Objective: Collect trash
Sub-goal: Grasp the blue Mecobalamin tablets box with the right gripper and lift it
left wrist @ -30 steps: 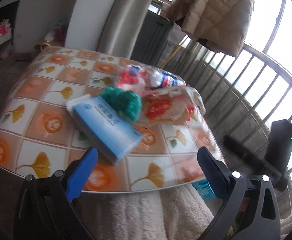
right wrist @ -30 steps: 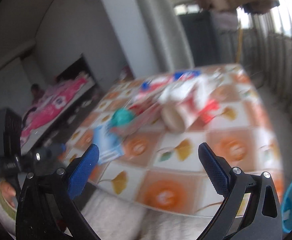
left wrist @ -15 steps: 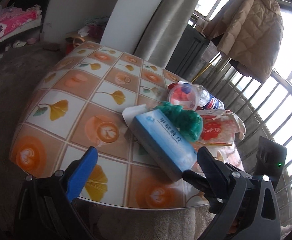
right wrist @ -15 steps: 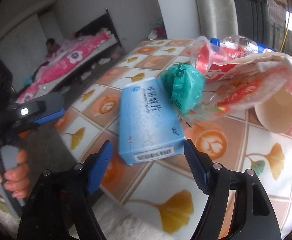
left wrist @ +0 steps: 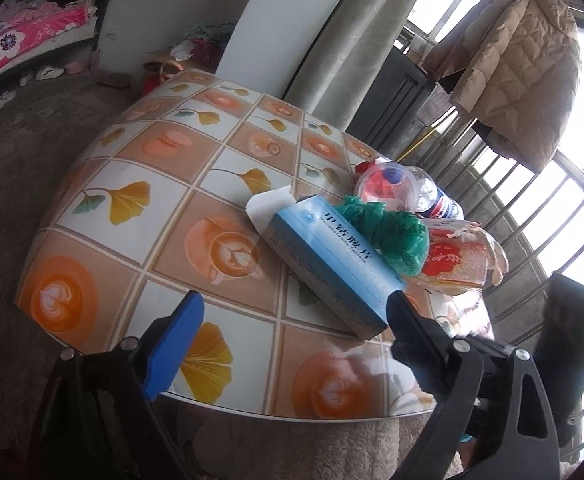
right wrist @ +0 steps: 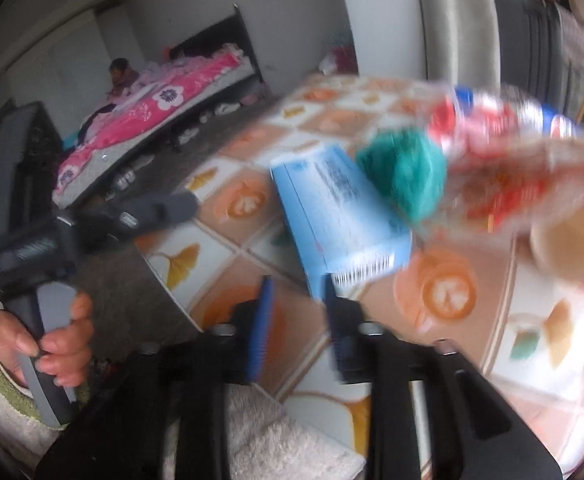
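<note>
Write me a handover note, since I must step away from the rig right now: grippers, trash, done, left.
Left gripper: tongs wide open, empty, hovering over the near edge of the table.
Right gripper: tongs narrowed to a small gap with nothing in it, right at the near end of the blue box. Blur hides whether they touch it.
Trash: all on the table in one pile. The green bag leans on the box, and the red-printed wrapper, plastic bottle and paper cup are behind.
Done: nothing collected.
Left: every piece, probably the box first. No bin shows.
</note>
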Available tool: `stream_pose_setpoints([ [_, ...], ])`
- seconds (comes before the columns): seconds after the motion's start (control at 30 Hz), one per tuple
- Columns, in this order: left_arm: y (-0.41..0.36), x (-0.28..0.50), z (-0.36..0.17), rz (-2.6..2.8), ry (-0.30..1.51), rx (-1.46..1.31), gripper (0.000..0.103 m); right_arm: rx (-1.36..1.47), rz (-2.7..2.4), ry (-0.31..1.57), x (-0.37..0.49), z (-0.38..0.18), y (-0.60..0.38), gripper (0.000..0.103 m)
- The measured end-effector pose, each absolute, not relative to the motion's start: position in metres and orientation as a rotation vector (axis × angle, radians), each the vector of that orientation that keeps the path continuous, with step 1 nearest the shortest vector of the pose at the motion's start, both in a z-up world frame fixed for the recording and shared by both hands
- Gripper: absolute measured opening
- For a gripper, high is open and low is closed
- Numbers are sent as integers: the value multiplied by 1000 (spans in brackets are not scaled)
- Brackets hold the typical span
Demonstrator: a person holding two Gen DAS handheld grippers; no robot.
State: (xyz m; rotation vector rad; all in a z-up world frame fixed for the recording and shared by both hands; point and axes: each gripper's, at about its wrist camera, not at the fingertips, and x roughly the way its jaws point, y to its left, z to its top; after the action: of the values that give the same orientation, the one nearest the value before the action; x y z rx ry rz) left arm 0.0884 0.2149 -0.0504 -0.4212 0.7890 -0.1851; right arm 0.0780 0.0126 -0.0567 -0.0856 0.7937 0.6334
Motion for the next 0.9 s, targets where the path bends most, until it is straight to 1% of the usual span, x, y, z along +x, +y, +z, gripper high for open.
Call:
stream_pose_setpoints([
  [0.07,217,91,-53,-149,803,-420,87,-140,636,749,80,-49,26,66],
  [0.13,221,94,-55,-109,815,-419,87,-193,641,726,86,-42,43,71],
  [0.17,223,95,-56,-84,814,-416,87,-223,645,730,91,-40,52,77],
  [0.27,235,93,-57,7,805,-408,87,-307,612,765,111,-47,76,79],
  [0.47,264,82,-59,80,787,-450,87,-289,542,842,141,-60,78,79],
  [0.7,284,75,-56,110,761,-472,87,-249,621,891,119,-60,72,79],
  [0.83,288,72,-54,114,752,-495,87,-336,560,808,122,-53,87,79],
  [0.9,289,69,-51,111,742,-498,87,-378,541,791,132,-57,96,81],
])
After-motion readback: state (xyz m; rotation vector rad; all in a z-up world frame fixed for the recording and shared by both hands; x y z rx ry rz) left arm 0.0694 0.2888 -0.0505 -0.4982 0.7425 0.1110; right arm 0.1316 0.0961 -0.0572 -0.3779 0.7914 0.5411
